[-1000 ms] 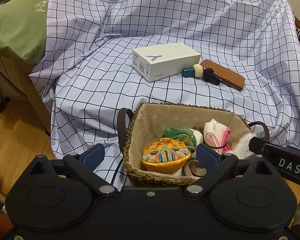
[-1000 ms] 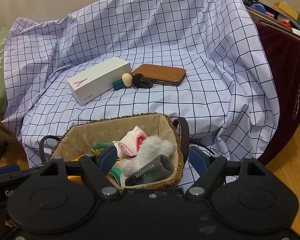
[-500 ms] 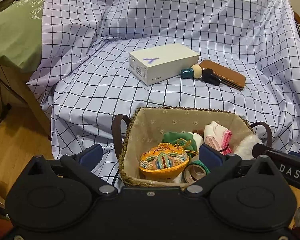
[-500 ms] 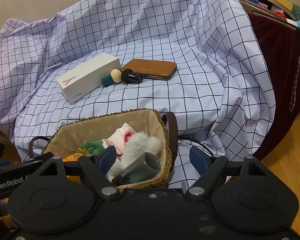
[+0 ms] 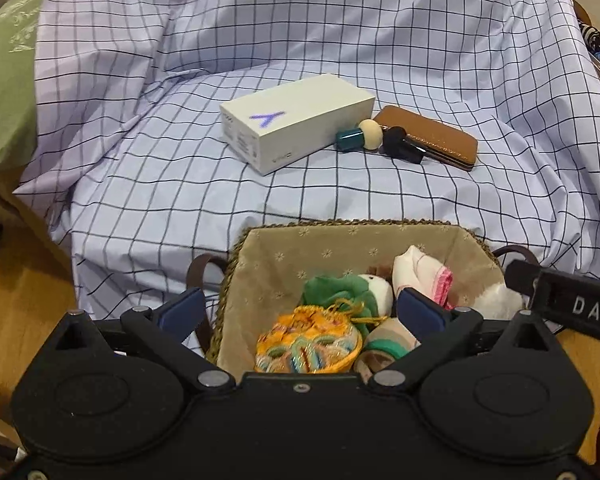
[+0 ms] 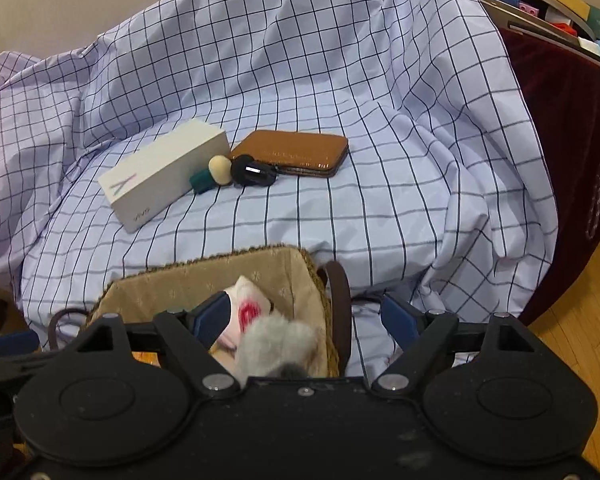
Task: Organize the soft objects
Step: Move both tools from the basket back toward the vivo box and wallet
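A woven basket (image 5: pixel 340 224) with a beige liner sits at the front edge of the checked sheet. It holds an orange embroidered pouch (image 5: pixel 308 344), a green cloth (image 5: pixel 336 292), a white and pink cloth (image 5: pixel 420 272) and a white fluffy thing (image 5: pixel 496 296). My left gripper (image 5: pixel 300 310) is open wide, one finger outside the basket's left handle and the other inside, above the pouch. My right gripper (image 6: pixel 304 316) straddles the basket's (image 6: pixel 220 258) right wall and brown handle (image 6: pixel 340 304). Its jaws are opening and no pad presses on anything. The fluffy thing (image 6: pixel 276 344) lies just below.
Further back on the checked sheet (image 5: pixel 180 200) lie a white box (image 5: pixel 296 120), a green-handled puff (image 5: pixel 358 138), a small black item (image 5: pixel 400 144) and a brown wallet (image 5: pixel 432 136). A green cushion (image 5: pixel 4 80) is at left, a dark red cloth (image 6: pixel 560 120) and cluttered shelf at right, wooden floor below.
In the right wrist view the basket has slid lower and left under the gripper, hiding a grey bottle seen earlier. Both pairs of jaws stand slightly wider.
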